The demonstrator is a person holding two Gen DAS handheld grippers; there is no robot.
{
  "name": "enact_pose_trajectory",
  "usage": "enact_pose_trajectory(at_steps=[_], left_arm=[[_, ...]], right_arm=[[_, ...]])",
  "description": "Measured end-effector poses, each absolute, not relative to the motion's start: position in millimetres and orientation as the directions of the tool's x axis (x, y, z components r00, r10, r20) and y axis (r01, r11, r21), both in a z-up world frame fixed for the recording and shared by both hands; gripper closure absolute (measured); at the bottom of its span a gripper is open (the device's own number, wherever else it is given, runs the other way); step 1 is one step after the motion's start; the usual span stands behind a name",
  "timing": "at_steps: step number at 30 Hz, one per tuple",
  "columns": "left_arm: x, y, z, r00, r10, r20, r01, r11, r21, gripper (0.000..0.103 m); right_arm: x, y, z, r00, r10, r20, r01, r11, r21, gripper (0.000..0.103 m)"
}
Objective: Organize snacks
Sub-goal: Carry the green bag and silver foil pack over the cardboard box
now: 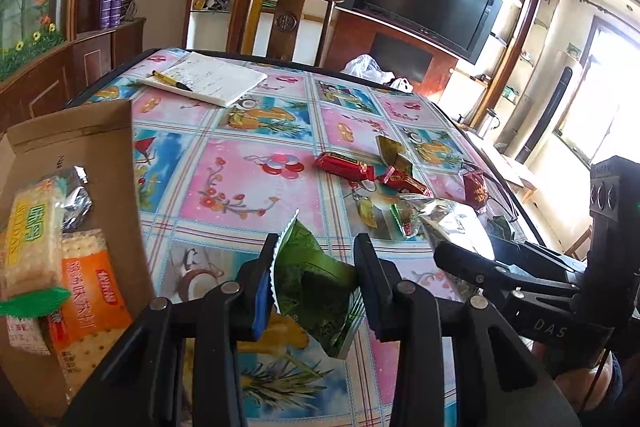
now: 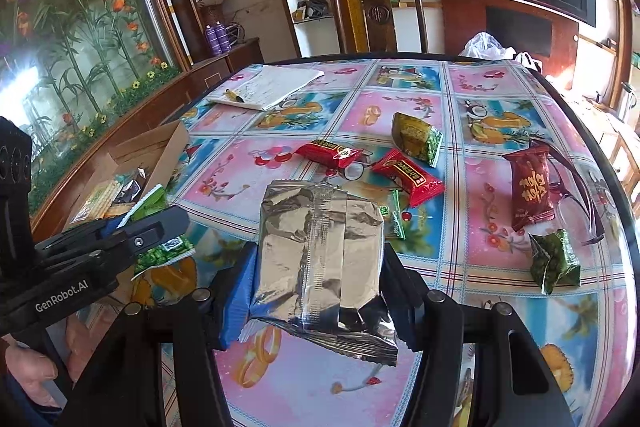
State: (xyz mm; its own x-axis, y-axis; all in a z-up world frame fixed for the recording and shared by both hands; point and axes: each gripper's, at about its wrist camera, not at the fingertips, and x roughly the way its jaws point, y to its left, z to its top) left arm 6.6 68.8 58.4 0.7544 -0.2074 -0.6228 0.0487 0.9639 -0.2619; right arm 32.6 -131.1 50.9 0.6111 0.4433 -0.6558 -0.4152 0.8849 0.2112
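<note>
Closest to me, the left gripper (image 1: pixel 316 267) is closed down narrow on a green snack packet (image 1: pixel 316 287), pinching it by its crimped edge so the packet hangs tilted above the patterned tablecloth (image 1: pixel 240 163). Beside it, the right gripper (image 2: pixel 320 263) stands about half open yet clamped on a wide silver foil packet (image 2: pixel 320 251), its fingers pressing both sides. At the left edge of the table sits a cardboard box (image 1: pixel 72 147), flap raised, with cracker packs (image 1: pixel 36 239) and an orange-labelled pack (image 1: pixel 92 299) already inside. Further out on the cloth lie loose snacks: two red wrapped sweets (image 2: pixel 332 153) close together, a green-and-gold packet (image 2: pixel 418 139) just behind them, a dark red packet (image 2: pixel 530 187) near the right edge, and another green packet (image 2: pixel 554 263) just in front of it. Beyond these, a notepad (image 2: pixel 268 87) with a pen (image 2: pixel 235 95) lies on the far side, and a wooden chair (image 2: pixel 376 11) stands behind the table.
</note>
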Motion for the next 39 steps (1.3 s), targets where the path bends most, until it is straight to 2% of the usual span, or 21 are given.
enact_pose_trajectory(at_steps=[8, 17, 26, 39], left_arm=[[-17, 95, 71, 0.78, -0.164, -0.604, -0.007, 0.963, -0.269, 0.067], [-48, 159, 83, 0.813, -0.081, -0.577, -0.118, 0.947, -0.299, 0.067], [-83, 223, 70, 0.807, 0.004, -0.591, -0.231, 0.922, -0.31, 0.067], [-89, 252, 41, 0.784, -0.025, -0.621, -0.252, 0.9, -0.355, 0.067]], right_arm=[[23, -124, 57, 0.611, 0.468, -0.638, -0.441, 0.871, 0.216, 0.04], [7, -92, 71, 0.61, 0.521, -0.597, -0.488, 0.841, 0.234, 0.04], [-3, -25, 72, 0.514, 0.617, -0.595, -0.572, 0.764, 0.299, 0.04], [-13, 75, 57, 0.404, 0.638, -0.656, -0.675, 0.692, 0.257, 0.039]])
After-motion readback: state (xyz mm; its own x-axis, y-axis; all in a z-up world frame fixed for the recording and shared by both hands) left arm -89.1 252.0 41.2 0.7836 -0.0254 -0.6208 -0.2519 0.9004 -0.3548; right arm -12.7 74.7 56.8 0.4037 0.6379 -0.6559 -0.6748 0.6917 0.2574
